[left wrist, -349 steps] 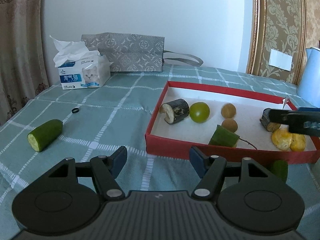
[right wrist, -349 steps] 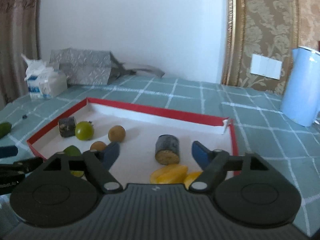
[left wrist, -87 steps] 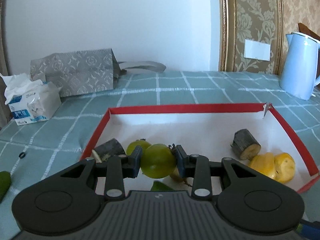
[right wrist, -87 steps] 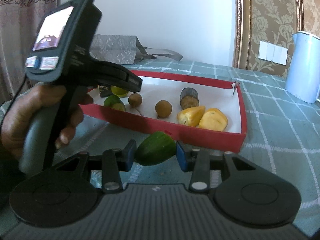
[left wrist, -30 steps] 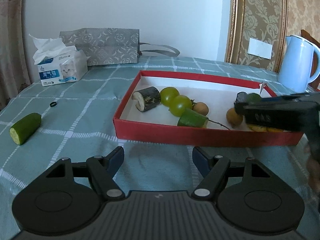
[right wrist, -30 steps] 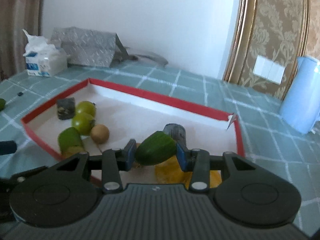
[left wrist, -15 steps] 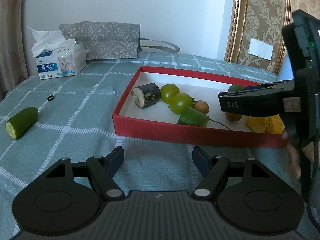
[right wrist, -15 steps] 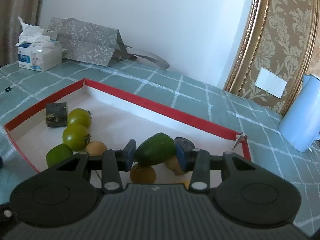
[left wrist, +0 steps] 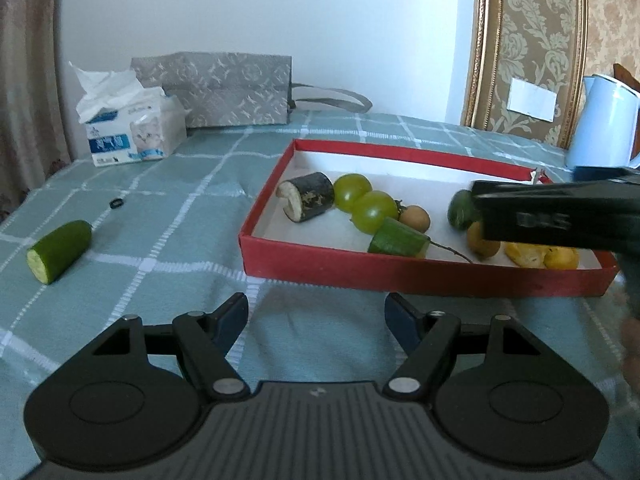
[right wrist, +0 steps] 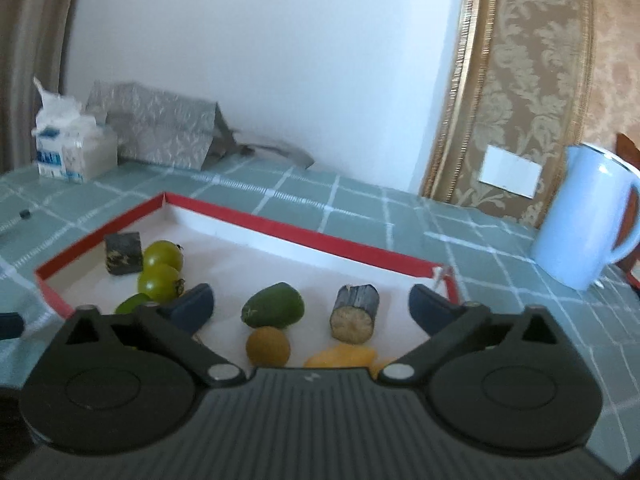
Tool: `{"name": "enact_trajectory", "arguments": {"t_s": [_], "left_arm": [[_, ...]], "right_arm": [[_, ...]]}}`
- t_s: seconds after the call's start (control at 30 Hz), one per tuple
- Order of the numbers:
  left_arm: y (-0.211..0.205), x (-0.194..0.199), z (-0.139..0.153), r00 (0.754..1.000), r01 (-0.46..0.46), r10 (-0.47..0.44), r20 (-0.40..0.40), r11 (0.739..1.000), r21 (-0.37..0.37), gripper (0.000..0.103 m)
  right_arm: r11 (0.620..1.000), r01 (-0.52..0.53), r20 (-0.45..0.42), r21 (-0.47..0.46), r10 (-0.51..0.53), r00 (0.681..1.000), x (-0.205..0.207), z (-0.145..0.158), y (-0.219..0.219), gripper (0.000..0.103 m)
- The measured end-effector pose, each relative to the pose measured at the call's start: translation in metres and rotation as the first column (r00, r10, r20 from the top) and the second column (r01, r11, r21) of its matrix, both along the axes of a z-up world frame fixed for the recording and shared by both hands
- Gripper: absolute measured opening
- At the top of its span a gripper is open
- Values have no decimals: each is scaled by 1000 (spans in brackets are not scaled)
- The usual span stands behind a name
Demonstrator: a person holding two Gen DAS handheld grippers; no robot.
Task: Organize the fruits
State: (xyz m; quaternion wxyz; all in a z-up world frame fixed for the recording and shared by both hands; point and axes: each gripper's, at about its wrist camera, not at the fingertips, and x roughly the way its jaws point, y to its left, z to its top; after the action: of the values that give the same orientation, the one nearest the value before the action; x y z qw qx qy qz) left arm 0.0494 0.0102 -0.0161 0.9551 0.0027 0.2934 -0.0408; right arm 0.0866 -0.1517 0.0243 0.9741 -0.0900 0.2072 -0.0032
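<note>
A red box (right wrist: 304, 230) with a white floor holds the fruit. My right gripper (right wrist: 310, 306) hangs over the box's near side; its jaws are opening and stand wide, touching nothing. The green cucumber end (right wrist: 274, 311) lies loose on the box floor between them, above a brown longan (right wrist: 267, 345). Beside it stand a dark sugarcane stub (right wrist: 355, 313) and yellow pieces (right wrist: 340, 356). Two green tomatoes (right wrist: 162, 266) and another cane piece (right wrist: 123, 258) sit at the left. My left gripper (left wrist: 316, 318) is open over the cloth before the box (left wrist: 420, 270). A cucumber half (left wrist: 60, 250) lies on the cloth at left.
A pale blue kettle (right wrist: 584, 216) stands right of the box. A tissue box (left wrist: 132, 130) and a grey bag (left wrist: 228, 88) sit at the back by the wall. A small black ring (left wrist: 116, 202) lies on the green checked cloth (left wrist: 168, 240).
My right gripper has let go of the cucumber end, which now lies in the box, and has pulled back a little. The left gripper has stayed still.
</note>
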Motion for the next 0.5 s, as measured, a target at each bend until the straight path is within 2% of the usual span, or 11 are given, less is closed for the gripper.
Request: {"name": "enact_trajectory", "arguments": {"t_s": [0.17, 0.4, 0.5], "left_arm": [[-2, -3, 2, 1000, -5, 5, 16, 1000, 15, 75], [-6, -23, 7, 1000, -7, 7, 20, 1000, -12, 76], [-13, -36, 8, 1000, -6, 6, 25, 1000, -21, 83]], "right_arm": [[998, 13, 15, 59, -14, 1000, -36, 5, -10, 103], [975, 37, -66, 219, -23, 998, -64, -9, -37, 103], [972, 52, -94, 229, -31, 995, -71, -18, -43, 103]]}}
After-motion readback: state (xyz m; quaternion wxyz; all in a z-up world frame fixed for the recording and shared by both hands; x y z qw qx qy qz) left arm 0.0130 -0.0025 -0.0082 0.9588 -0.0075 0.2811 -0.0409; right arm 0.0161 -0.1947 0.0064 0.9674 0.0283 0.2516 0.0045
